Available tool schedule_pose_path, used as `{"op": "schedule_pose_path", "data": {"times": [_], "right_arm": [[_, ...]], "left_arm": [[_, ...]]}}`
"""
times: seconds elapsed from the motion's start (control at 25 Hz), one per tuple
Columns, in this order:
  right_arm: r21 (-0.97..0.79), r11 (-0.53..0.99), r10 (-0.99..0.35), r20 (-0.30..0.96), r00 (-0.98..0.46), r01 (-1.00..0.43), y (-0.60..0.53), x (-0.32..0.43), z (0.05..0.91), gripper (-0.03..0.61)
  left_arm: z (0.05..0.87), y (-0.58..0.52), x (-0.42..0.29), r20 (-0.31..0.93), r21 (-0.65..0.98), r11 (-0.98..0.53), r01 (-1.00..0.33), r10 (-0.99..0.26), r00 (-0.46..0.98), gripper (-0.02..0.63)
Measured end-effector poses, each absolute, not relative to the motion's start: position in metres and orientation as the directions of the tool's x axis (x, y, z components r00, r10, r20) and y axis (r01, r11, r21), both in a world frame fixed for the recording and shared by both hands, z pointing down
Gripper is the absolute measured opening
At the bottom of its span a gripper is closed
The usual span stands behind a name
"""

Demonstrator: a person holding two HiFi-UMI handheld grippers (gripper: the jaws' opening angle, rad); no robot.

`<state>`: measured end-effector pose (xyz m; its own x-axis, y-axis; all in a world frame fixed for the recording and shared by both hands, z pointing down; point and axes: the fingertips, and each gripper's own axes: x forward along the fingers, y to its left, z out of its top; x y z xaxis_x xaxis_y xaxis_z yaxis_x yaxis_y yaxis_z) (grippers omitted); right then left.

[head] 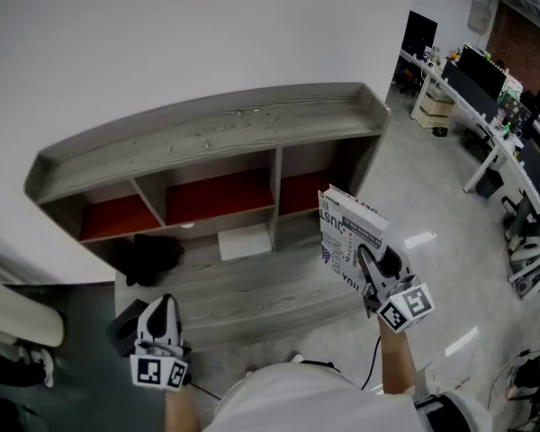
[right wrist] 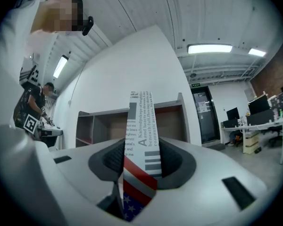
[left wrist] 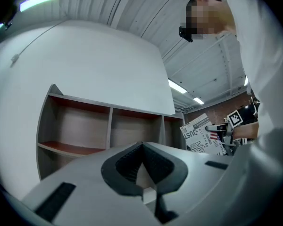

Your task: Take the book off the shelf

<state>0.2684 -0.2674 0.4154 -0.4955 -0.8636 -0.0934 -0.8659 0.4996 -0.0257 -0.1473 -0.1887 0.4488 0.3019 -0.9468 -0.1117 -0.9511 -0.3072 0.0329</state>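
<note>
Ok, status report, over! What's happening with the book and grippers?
Right gripper shut on white printed book, clear of grey wooden shelf. Left gripper shut, empty. Nothing in the way.

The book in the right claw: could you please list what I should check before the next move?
1. Grip of the right claw on the book: ok, jaws pressed on both its faces.
2. Book clear of the shelf: ok, held out in front of it.
3. The left claw free: ok, shut on nothing.
4. Spot to set the book down: cannot tell.
</note>
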Motion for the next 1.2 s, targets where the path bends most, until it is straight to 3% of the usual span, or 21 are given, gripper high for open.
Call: {"op": "schedule_pose_path", "data": {"times": [0.2, 0.72, 1.2], "right_arm": [[-0.095, 0.458, -0.889, -0.058, -0.455, -0.884, -0.266, 0.276, 0.437, 0.173], [-0.241, 0.513, -0.858, -0.151, -0.490, -0.824, -0.270, 0.241, 0.410, 0.173], [-0.239, 0.547, -0.837, -0.134, -0.531, -0.802, -0.264, 0.199, 0.413, 0.173]], "left_arm": [[0.450, -0.178, -0.166, -0.111, 0.010, -0.245, -0.970, -0.964, 0.242, 0.015], [0.453, -0.150, -0.196, -0.130, 0.017, -0.178, -0.984, -0.976, 0.175, 0.015], [0.470, -0.116, -0.214, -0.121, 0.061, -0.143, -0.988, -0.983, 0.135, 0.015]]}}
